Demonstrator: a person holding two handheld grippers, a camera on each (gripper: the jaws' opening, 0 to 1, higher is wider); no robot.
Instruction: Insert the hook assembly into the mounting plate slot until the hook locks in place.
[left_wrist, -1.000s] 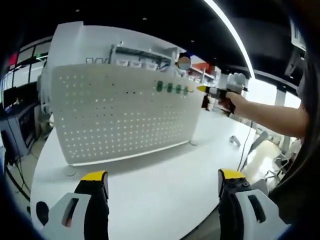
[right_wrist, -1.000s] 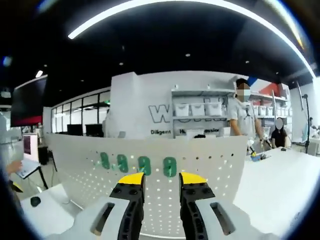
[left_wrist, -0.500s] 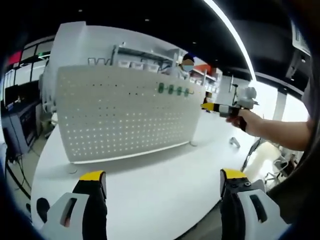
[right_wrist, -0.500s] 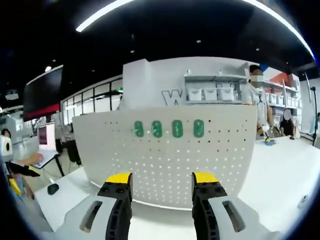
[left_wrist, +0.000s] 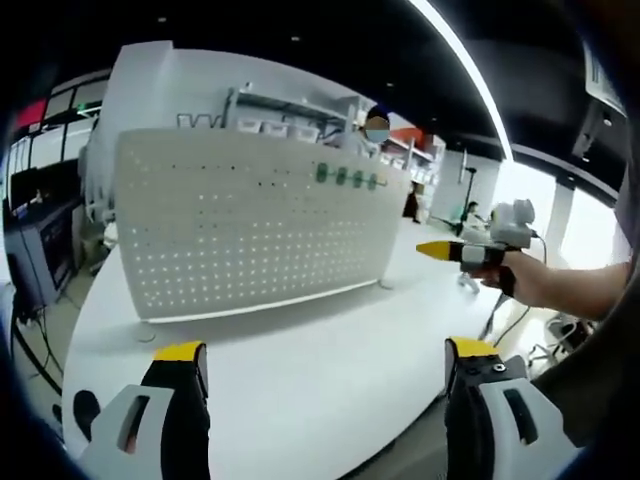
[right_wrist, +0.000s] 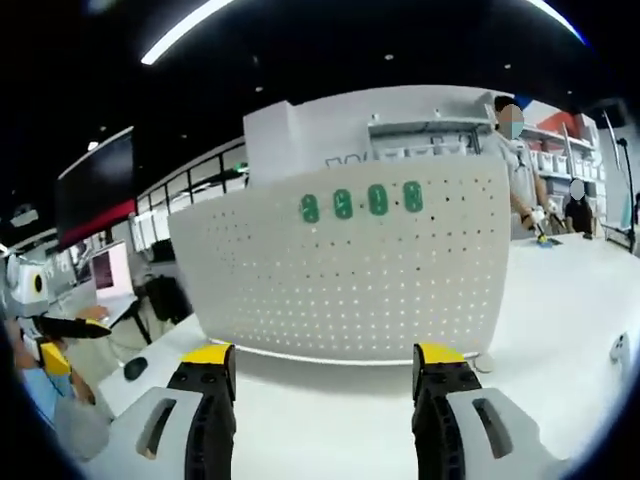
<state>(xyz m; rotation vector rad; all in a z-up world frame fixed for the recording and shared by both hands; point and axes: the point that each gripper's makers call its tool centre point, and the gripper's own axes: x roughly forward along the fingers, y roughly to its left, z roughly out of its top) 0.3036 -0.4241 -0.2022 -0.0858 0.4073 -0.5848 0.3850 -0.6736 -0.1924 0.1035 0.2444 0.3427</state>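
The mounting plate is a white perforated board (left_wrist: 250, 230) standing upright on the white table (left_wrist: 300, 390). Several green hook pieces (left_wrist: 345, 178) sit in a row near its top right corner. My left gripper (left_wrist: 325, 352) hangs low over the table's near edge, open wide and empty. A hand holds my right gripper (left_wrist: 440, 249) out to the right of the board, well apart from it. From the right gripper view, the board (right_wrist: 350, 280) faces me with the green hooks (right_wrist: 362, 202) in its upper part. My right gripper (right_wrist: 324, 355) is open with nothing between its fingers. The left gripper (right_wrist: 75, 327) shows at the left edge.
A dark mouse (right_wrist: 135, 368) lies on the table to the left of the board. A small white object (right_wrist: 620, 350) rests on the table at the far right. A person (right_wrist: 515, 170) stands behind the board's right end, by shelves with white bins (left_wrist: 290, 128).
My right gripper has drawn back from the green hooks and down to the right, and its jaws have spread from nearly closed to wide. The left gripper stays open in place.
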